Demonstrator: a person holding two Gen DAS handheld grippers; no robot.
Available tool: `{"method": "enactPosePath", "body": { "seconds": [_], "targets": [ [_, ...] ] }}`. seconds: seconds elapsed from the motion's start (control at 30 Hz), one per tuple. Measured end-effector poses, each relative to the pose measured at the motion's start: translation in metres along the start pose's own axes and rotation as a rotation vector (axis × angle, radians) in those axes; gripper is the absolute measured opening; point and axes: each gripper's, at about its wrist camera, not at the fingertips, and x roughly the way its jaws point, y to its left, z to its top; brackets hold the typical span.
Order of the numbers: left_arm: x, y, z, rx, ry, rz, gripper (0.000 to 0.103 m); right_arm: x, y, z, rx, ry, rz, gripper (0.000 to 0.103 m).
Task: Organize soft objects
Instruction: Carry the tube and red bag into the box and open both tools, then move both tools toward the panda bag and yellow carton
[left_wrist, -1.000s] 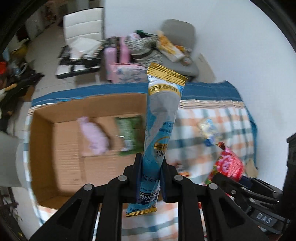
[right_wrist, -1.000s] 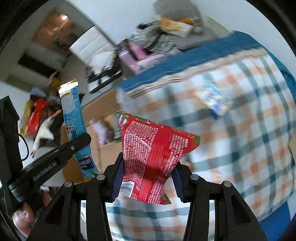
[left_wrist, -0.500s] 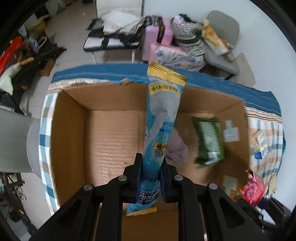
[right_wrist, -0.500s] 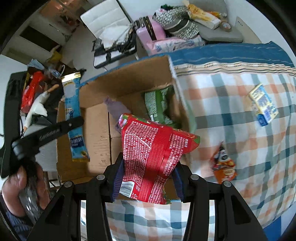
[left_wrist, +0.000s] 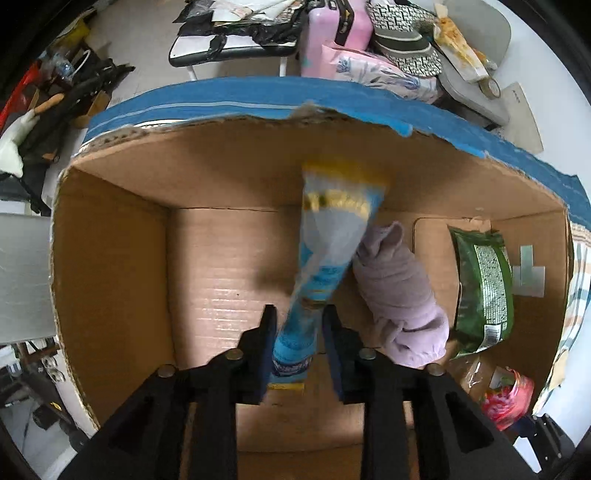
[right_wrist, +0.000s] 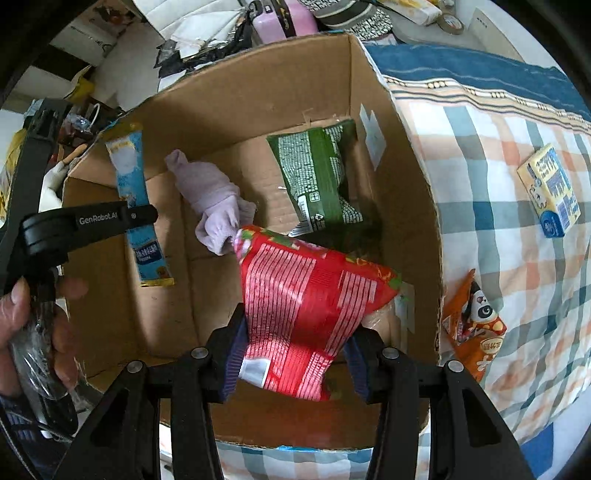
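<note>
Blue stick pouch (left_wrist: 325, 258) sits between the jaws of the left hand-held gripper (left_wrist: 299, 332) over the left half of the cardboard box (left_wrist: 110, 258), its long axis running up and away along the fingers. The jaws look parted wider than the pouch, which is blurred; I cannot tell whether it is gripped or already loose. Right of it on the box floor lie a rolled lilac cloth (left_wrist: 399, 295) and a green packet (left_wrist: 484, 284). Further right, the right hand-held gripper (right_wrist: 295, 354) pinches a red snack bag (right_wrist: 306, 306) at its lower end, above the box's near right corner. Both loads hang over the opening, so the drop is straight down. Outside on the checked bed cover (right_wrist: 517, 240), an orange panda packet (right_wrist: 472, 328) and a small yellow-blue carton (right_wrist: 550, 188) lie nearer the right hand-held gripper.
</note>
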Motion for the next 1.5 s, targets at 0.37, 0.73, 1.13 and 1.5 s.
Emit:
{"method": "enactPosePath", "body": {
  "seconds": [0.37,0.73,1.13,1.5],
  "targets": [
    [-0.026,0.009,-0.032,-0.01,-0.09,0.019,0.079,-0.016,0.0,0.002,-0.017,-0.028,-0.015,0.092],
    [-0.064,0.021,-0.091,-0.054,-0.192,0.008,0.095,-0.031,0.016,-0.017,-0.109,-0.075,-0.097,0.103],
    [-0.12,0.008,-0.144,-0.069,-0.329,0.042,0.095,-0.083,0.032,-0.05,-0.201,-0.201,-0.146,0.103],
    [-0.164,-0.049,-0.161,-0.01,-0.409,0.036,0.095,-0.148,-0.004,-0.073,-0.137,-0.287,0.007,0.103]
  ]
}}
